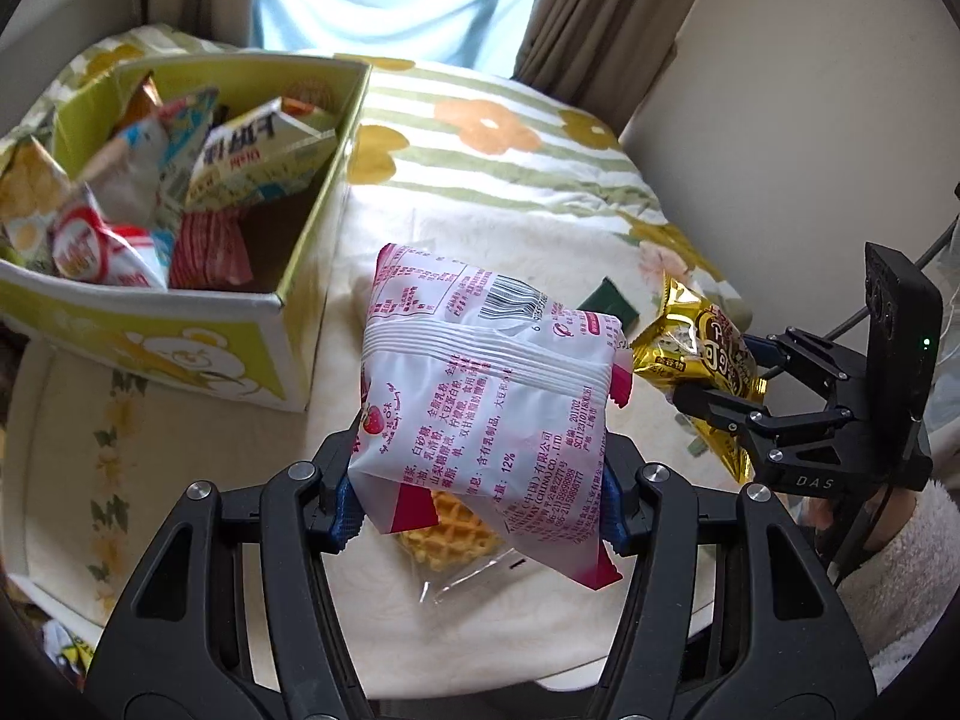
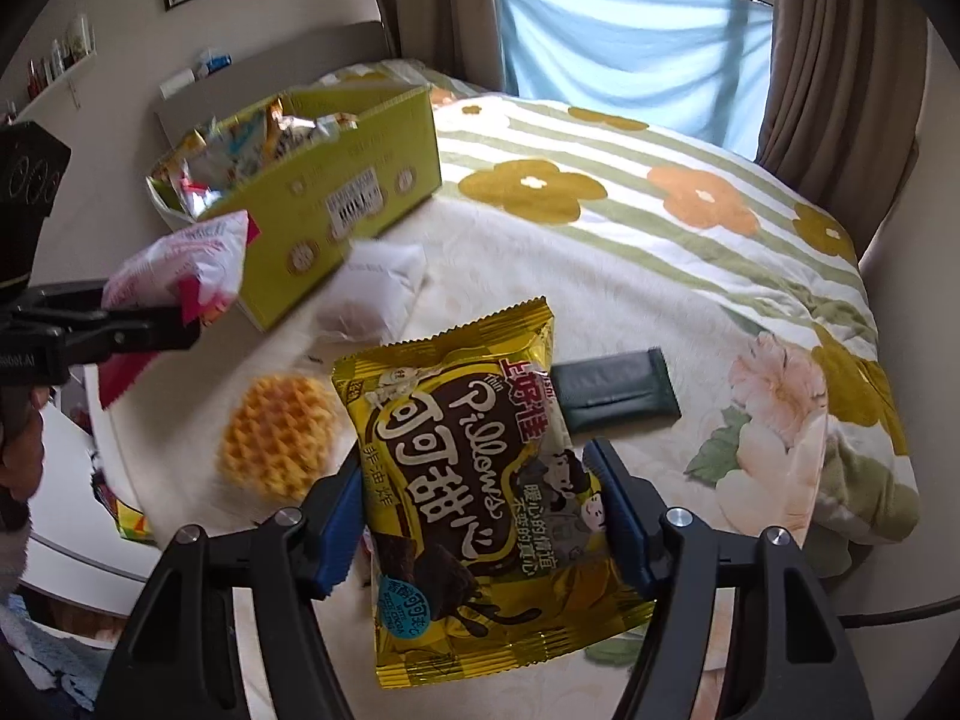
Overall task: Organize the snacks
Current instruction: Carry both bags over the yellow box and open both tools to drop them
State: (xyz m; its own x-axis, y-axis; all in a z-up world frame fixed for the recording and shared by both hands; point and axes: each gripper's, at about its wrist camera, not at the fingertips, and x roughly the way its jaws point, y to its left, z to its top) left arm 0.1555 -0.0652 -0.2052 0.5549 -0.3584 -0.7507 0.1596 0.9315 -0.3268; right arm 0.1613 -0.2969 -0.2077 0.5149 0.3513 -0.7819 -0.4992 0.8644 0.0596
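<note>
My left gripper (image 1: 477, 495) is shut on a white and pink snack bag (image 1: 480, 378), lifted above the bed; the same bag (image 2: 180, 270) shows at the left of the right wrist view. My right gripper (image 2: 486, 516) is shut on a gold cocoa pillow snack bag (image 2: 474, 480), also raised; it appears gold (image 1: 702, 354) at the right of the left wrist view. A green cardboard box (image 1: 282, 300) (image 2: 384, 138) holding several snack packs stands at the far left. On the bed lie a wrapped waffle (image 2: 279, 438) (image 1: 447, 531), a dark green packet (image 2: 612, 390) (image 1: 609, 300) and a white sachet (image 2: 372, 288).
The bed has a quilt (image 2: 690, 180) with stripes and flowers that bulges at the right. Curtains (image 2: 840, 48) and a window with blue cloth lie beyond. A person's fleece sleeve (image 1: 900, 570) is at the right edge. A small yellow wrapper (image 2: 132, 522) lies at the bed's left rim.
</note>
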